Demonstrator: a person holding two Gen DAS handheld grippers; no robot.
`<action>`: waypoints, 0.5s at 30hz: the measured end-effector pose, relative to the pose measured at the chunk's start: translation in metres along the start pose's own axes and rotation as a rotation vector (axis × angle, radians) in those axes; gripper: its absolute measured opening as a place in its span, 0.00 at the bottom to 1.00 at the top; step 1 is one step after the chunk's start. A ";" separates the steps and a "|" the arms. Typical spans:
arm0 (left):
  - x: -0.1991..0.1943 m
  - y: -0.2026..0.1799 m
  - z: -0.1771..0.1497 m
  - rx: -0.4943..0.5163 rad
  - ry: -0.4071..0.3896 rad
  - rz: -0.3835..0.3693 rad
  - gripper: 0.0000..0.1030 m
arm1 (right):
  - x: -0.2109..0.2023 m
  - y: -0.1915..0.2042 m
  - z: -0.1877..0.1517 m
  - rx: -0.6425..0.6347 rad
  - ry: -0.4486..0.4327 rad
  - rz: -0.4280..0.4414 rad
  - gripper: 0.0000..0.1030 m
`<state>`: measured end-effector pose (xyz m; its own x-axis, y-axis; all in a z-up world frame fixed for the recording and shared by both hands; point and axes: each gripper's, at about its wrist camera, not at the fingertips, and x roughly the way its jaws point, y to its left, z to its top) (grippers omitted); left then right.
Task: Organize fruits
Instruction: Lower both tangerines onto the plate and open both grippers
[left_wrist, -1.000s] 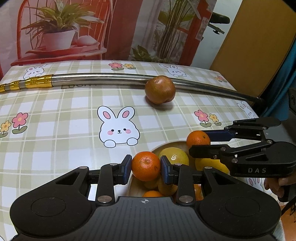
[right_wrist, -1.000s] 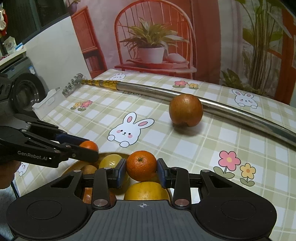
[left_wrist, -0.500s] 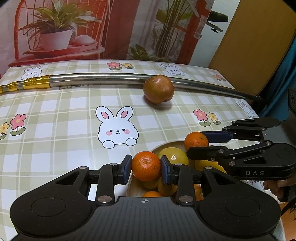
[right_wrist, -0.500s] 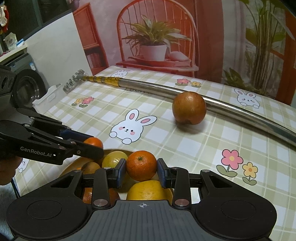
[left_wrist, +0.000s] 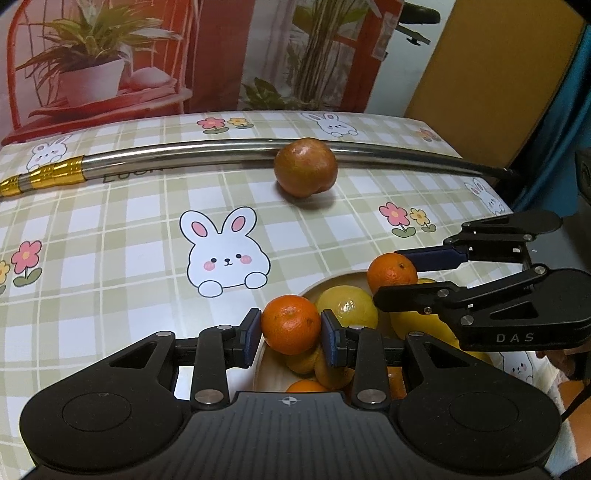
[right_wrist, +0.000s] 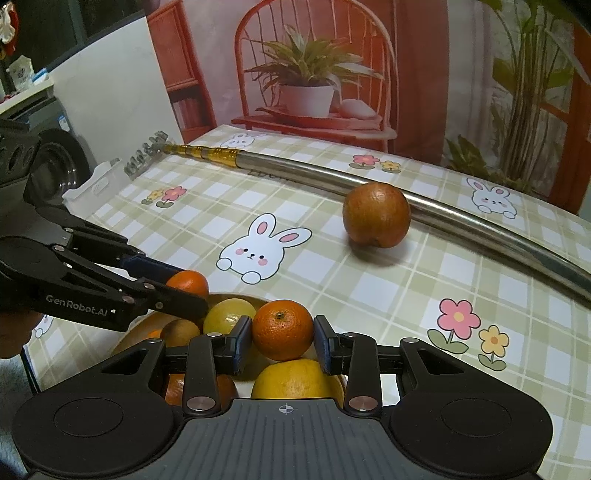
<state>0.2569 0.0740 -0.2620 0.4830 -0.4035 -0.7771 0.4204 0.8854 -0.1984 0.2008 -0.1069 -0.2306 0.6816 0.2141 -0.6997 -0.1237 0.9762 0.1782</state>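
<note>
Gripping one mandarin each, both grippers are hanging over the wooden bowl (left_wrist: 334, 287) at the near edge of the table (left_wrist: 110, 258). The left gripper (left_wrist: 291, 330) is clamped across the middle of a mandarin (left_wrist: 290, 324) above the bowl's left rim, its blue pads (left_wrist: 252, 335) pressing on opposite sides. The right gripper (right_wrist: 283, 338) is likewise clamped on a second mandarin (right_wrist: 282, 329), held over a large yellow citrus (right_wrist: 295, 380) in the bowl.

These mandarins are probably handling as light, roundish fruit with a soft, loose peel: firm enough to take a pinch across the widest part, but likely bruising or slipping out if squeezed hard or caught near the top. The grips now are sitting at the widest part, which looks sound.

Counting what is showing: two mandarins are being held, one per gripper. One brownish-red fruit (left_wrist: 306, 168), perhaps a pomegranate, is lying loose toward the far edge of the table, touching a long steel pole (left_wrist: 184, 155) that is running across the far side. In the bowl, two yellow citrus are showing, a brown fruit (right_wrist: 180, 332) that may be a kiwi, and at least two orange ones lower down; the gripper bodies are hiding the rest, so the full count cannot be told.
</note>
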 end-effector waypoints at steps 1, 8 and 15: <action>0.000 -0.001 0.000 0.008 0.001 -0.002 0.34 | 0.000 0.000 0.000 -0.002 0.002 0.000 0.32; -0.004 -0.008 0.001 0.064 -0.001 -0.029 0.35 | -0.002 0.006 0.002 -0.045 0.022 -0.006 0.32; -0.005 -0.012 0.000 0.085 -0.001 -0.059 0.34 | -0.010 0.011 0.002 -0.086 0.032 -0.001 0.32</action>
<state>0.2491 0.0651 -0.2552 0.4561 -0.4545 -0.7651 0.5117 0.8374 -0.1924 0.1940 -0.0981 -0.2202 0.6589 0.2126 -0.7216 -0.1856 0.9755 0.1179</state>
